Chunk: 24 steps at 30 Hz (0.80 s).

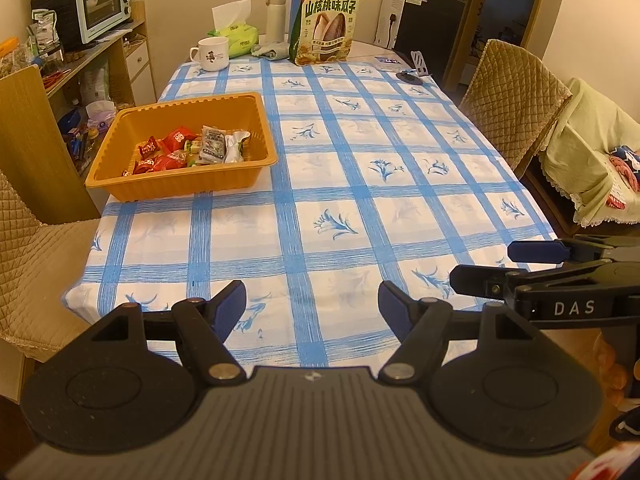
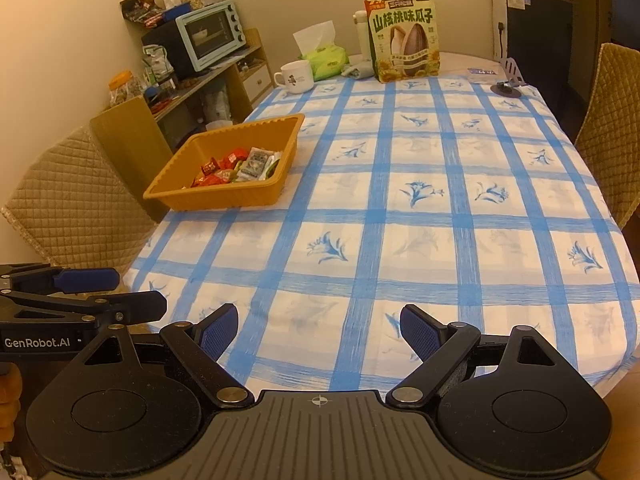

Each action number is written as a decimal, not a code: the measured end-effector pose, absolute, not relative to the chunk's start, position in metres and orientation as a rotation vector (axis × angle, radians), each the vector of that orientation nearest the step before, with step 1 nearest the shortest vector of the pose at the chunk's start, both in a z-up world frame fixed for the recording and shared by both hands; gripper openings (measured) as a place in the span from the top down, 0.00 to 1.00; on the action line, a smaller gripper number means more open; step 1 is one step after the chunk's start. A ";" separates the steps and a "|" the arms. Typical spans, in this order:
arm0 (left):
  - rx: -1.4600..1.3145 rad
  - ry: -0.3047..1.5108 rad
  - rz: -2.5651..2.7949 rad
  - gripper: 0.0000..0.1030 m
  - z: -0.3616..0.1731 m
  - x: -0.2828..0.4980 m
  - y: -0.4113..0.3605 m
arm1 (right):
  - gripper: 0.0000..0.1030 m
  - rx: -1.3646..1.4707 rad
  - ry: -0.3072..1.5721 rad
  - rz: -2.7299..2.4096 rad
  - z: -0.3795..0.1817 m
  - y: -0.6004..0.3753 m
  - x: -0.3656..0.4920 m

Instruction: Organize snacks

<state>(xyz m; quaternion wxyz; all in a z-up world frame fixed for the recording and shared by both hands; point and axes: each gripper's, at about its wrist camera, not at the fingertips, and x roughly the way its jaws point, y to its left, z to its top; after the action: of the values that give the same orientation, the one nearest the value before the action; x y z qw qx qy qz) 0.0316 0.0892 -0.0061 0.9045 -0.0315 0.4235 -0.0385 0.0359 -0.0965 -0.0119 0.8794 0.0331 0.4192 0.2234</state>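
Home dining room: clothed table point(image 1: 400, 152), toaster oven point(image 1: 105, 2), cushioned chairs point(image 1: 512, 100).

Ahead and to my left, the tray point(image 1: 182, 178) sits on the table point(image 1: 360, 200) near its left edge, with the snacks point(image 1: 188, 148) in it. Far ahead, the seed bag point(image 1: 329, 26) stands upright, the mug point(image 1: 212, 53) left of it, the tissue pack point(image 1: 234, 36) just behind the mug

Warm yellowish indoor light is bathing everything evenly; shadows are lying soft, focus is holding sharp, and fisheye bending is curving the dark-cornered edges.
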 end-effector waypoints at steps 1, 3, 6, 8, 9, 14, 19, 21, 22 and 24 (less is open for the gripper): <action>-0.065 0.875 -0.079 0.31 -0.006 0.032 0.089 | 0.15 0.070 0.873 0.466 -0.012 -0.098 0.036; -0.065 0.875 -0.078 0.31 -0.006 0.032 0.089 | 0.15 0.071 0.873 0.466 -0.012 -0.099 0.036; -0.066 0.875 -0.077 0.31 -0.006 0.032 0.089 | 0.15 0.070 0.874 0.467 -0.012 -0.099 0.036; -0.067 0.874 -0.075 0.31 -0.006 0.031 0.090 | 0.15 0.069 0.874 0.470 -0.011 -0.099 0.036; -0.068 0.875 -0.073 0.31 -0.007 0.031 0.090 | 0.15 0.068 0.874 0.471 -0.011 -0.098 0.036; -0.072 0.871 -0.067 0.31 -0.007 0.028 0.092 | 0.15 0.065 0.872 0.477 -0.011 -0.096 0.035; -0.073 0.869 -0.062 0.31 -0.006 0.027 0.094 | 0.15 0.063 0.870 0.483 -0.010 -0.093 0.035; -0.073 0.868 -0.062 0.31 -0.006 0.027 0.094 | 0.15 0.062 0.871 0.484 -0.011 -0.092 0.036; -0.073 0.868 -0.062 0.31 -0.006 0.027 0.094 | 0.15 0.062 0.871 0.484 -0.011 -0.092 0.036; -0.073 0.869 -0.062 0.31 -0.006 0.027 0.094 | 0.15 0.063 0.870 0.484 -0.011 -0.092 0.036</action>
<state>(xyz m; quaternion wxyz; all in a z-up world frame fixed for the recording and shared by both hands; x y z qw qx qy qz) 0.0269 0.0943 -0.0062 0.9060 -0.0354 0.4207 -0.0301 0.0359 -0.0918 -0.0110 0.8781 0.0300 0.4173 0.2321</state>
